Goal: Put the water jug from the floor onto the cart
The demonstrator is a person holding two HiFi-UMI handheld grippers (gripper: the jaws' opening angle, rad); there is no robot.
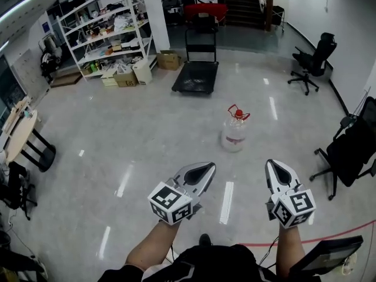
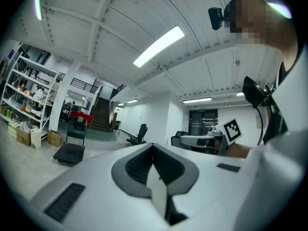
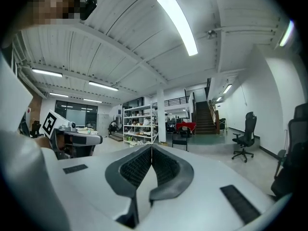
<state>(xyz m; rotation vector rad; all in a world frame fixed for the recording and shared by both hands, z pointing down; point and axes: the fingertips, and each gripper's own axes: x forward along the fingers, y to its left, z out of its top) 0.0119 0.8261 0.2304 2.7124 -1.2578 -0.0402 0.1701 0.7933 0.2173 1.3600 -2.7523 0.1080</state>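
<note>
On floor ahead, jug (image 1: pixel 234 133) stood upright, short of cart (image 1: pixel 195 77). Left gripper (image 1: pixel 201 173) and right gripper (image 1: pixel 278 171) were closed, empty; jaws would need opening before approaching handle (image 1: pixel 237 111) squarely.

glossy grey floor (image 1: pixel 117 134), white shelving (image 1: pixel 108 28), office chairs (image 1: pixel 311 60)

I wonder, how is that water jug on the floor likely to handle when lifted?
The water jug looks clear, rigid and bulky, so probably heavy if full. Its red handle may let it swing. On the glossy floor it might slide when pushed.
</note>
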